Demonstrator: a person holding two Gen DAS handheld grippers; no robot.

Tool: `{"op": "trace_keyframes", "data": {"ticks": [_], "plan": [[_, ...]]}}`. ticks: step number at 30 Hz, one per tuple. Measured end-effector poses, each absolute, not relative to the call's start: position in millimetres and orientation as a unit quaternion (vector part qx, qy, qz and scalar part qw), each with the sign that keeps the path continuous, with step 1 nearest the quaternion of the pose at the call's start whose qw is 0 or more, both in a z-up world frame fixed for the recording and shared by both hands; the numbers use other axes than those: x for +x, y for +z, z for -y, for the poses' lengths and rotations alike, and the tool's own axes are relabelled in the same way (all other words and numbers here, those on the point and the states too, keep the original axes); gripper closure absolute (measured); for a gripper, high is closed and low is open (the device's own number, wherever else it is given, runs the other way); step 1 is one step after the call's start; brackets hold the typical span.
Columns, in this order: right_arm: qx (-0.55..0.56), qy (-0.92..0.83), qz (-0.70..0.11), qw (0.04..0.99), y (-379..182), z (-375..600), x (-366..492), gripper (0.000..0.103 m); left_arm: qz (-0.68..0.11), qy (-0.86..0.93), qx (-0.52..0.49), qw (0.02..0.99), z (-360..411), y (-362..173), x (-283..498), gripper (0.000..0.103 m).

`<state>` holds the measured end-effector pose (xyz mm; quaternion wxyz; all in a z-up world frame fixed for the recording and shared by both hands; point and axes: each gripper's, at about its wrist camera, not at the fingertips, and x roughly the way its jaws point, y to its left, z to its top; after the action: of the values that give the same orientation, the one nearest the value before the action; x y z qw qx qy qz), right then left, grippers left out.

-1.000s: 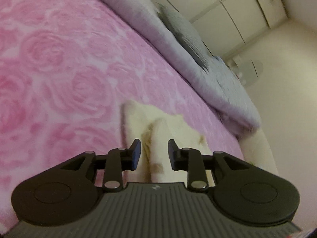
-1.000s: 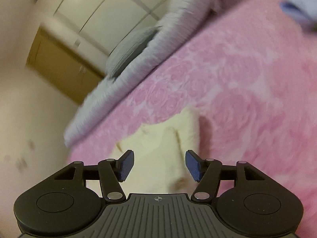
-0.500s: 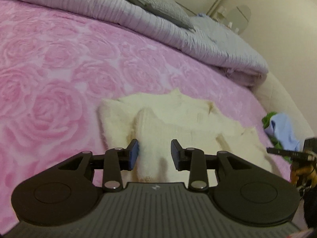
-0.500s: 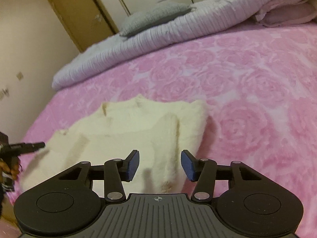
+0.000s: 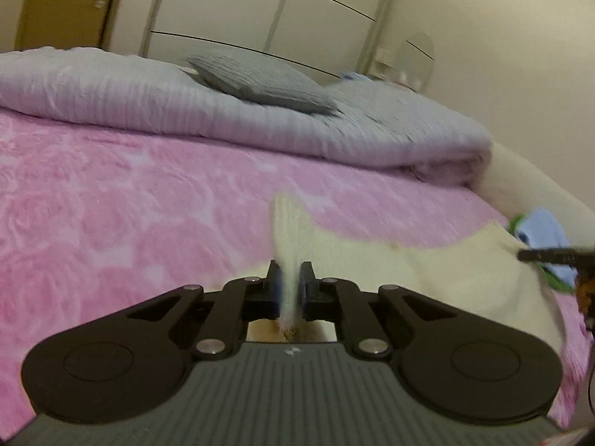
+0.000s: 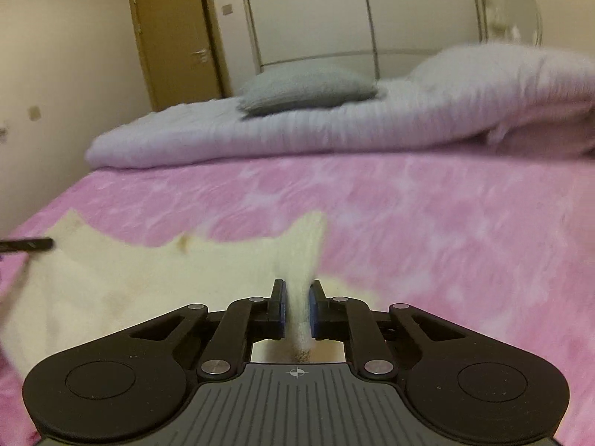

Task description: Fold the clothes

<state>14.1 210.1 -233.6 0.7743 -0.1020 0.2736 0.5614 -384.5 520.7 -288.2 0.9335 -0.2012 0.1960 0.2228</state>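
A pink rose-patterned bedspread fills the ground ahead of both sets of jaws, with a rolled lilac duvet and a grey pillow lying far beyond them. The cream sweater lies on the bedspread between the two tools — it spreads to the right of the left gripper and to the left of the right gripper. Each gripper's jaws are closing on a raised fold of the sweater, the pads already pressing the cloth from both sides — a small blue and green garment sits far right of the left jaws.
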Motion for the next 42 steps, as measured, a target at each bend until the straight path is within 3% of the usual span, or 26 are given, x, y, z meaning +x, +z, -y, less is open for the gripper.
{"op": "trace_keyframes", "data": {"ticks": [8, 13, 15, 17, 19, 22, 27, 30, 31, 32, 34, 37, 40, 41, 42], "plan": [[-0.139, 0.529, -0.262, 0.795, -257.0, -272.2, 42.5, 0.092, -0.223, 0.243, -0.171, 0.928, -563.7, -308.2, -330.7, 0.096], [-0.173, 0.495, -0.324, 0.787, -299.9, -302.1, 58.4, 0.091, -0.3, 0.258, -0.183, 0.9, -578.5, -353.8, -302.8, 0.094], [-0.177, 0.488, -0.341, 0.784, -312.0, -302.8, 60.8, 0.091, -0.305, 0.271, -0.185, 0.894, -576.9, -363.0, -306.4, 0.086], [-0.16, 0.482, -0.342, 0.791, -311.7, -295.6, 63.7, 0.08, -0.287, 0.283, -0.212, 0.89, -579.5, -359.9, -320.3, 0.082], [-0.129, 0.464, -0.349, 0.804, -300.6, -277.9, 67.0, 0.077, -0.263, 0.296, -0.259, 0.881, -581.2, -350.2, -345.6, 0.081], [-0.07, 0.449, -0.352, 0.818, -275.3, -231.6, 57.5, 0.076, -0.237, 0.298, -0.315, 0.869, -570.1, -329.0, -396.6, 0.082], [0.051, 0.464, -0.39, 0.794, -262.3, -133.9, 16.4, 0.076, -0.181, 0.26, -0.418, 0.851, -515.7, -318.9, -482.8, 0.067], [0.104, 0.456, -0.427, 0.774, -276.6, -95.4, -9.1, 0.076, -0.141, 0.235, -0.483, 0.831, -488.7, -330.3, -506.2, 0.063], [0.117, 0.453, -0.437, 0.768, -281.1, -86.0, -17.2, 0.073, -0.143, 0.236, -0.481, 0.832, -482.7, -331.7, -505.7, 0.063], [0.124, 0.451, -0.442, 0.766, -284.1, -82.5, -23.3, 0.055, -0.144, 0.237, -0.479, 0.833, -476.8, -333.1, -505.2, 0.063], [0.126, 0.449, -0.441, 0.767, -283.3, -81.6, -32.2, 0.034, -0.147, 0.238, -0.475, 0.834, -464.9, -335.8, -504.2, 0.063], [0.119, 0.453, -0.429, 0.773, -281.1, -89.0, -44.1, 0.034, -0.155, 0.247, -0.456, 0.841, -458.2, -339.0, -494.9, 0.063], [0.084, 0.454, -0.419, 0.782, -282.9, -106.6, -50.0, 0.034, -0.167, 0.26, -0.43, 0.848, -454.2, -342.7, -485.8, 0.076], [0.069, 0.449, -0.414, 0.789, -284.5, -111.9, -53.1, 0.053, -0.171, 0.262, -0.413, 0.855, -451.9, -341.5, -484.5, 0.1], [0.045, 0.44, -0.401, 0.802, -283.9, -114.9, -56.6, 0.073, -0.176, 0.265, -0.396, 0.862, -449.7, -340.4, -483.3, 0.099]]}}
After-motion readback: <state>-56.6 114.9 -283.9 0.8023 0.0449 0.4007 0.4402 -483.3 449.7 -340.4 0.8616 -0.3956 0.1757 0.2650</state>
